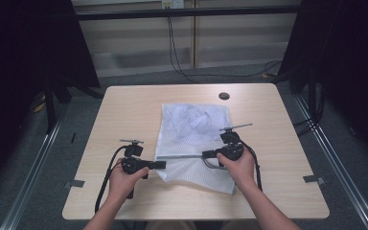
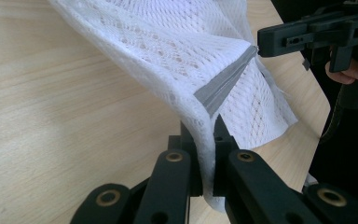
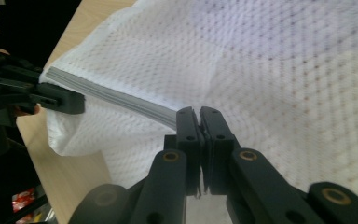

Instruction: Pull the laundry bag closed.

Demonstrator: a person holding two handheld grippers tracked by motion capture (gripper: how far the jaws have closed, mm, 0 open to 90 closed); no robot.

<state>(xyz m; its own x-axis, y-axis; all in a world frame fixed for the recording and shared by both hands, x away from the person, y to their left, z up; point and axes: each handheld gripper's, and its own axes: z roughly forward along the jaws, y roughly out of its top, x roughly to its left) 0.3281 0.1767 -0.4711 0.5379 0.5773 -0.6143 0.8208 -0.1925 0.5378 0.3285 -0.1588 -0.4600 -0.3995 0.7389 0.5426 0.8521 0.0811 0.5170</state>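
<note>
Pale wooden table [image 1: 124, 110] carries 2 grippers at a white mesh bag [image 1: 191, 124]; left gripper [image 2: 204, 140] pinches the bag's near-left corner, jaws pressed on the fabric; right gripper [image 3: 199, 116] clamps its grey zipper band [image 3: 121, 100] further along that edge; the bag spreads away from them toward a dark hole [image 1: 224, 96].

The right gripper [image 3: 199, 122] has its two black jaws closed on the grey strip [image 3: 121, 100] of a white mesh bag [image 3: 270, 70]. The strip runs from the jaws to the left, where the left gripper [image 3: 72, 100] holds its other end. The bag lies on the light wooden worktop [image 3: 65, 149], and its near corner is lifted.
</note>
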